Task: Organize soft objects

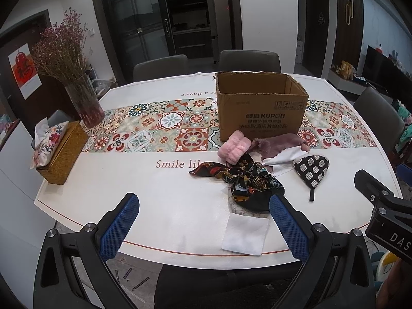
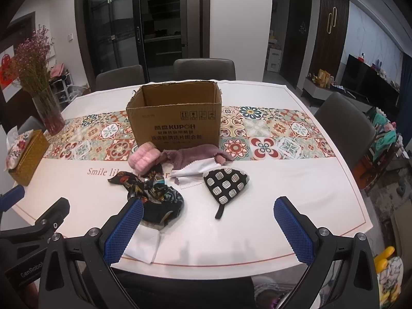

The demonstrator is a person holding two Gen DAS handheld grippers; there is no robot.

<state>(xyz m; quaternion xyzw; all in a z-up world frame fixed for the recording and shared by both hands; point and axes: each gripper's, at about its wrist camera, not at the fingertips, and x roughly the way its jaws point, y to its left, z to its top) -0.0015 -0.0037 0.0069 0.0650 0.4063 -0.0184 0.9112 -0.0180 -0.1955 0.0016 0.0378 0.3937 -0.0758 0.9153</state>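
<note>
Beyond the open left tool (image 1: 203, 206) lies the dark patterned scarf (image 1: 247, 180).

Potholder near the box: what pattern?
Black potholder with white striped dots; clearest in the right wrist view.

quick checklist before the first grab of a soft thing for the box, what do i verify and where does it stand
1. Left gripper open and empty: ok, blue pads wide apart.
2. Right gripper open and empty: ok, nothing between its pads.
3. Brown cardboard box open on top: ok; its floor is hidden, so contents cannot tell.
4. Soft items reachable: ok, the dark patterned silk scarf and black-and-white dotted fabric pouch lie loose on the white table.
5. Items separate: not ok, the scarf overlaps the white folded cloth, and the fluffy pink roll touches the mauve towel.
</note>
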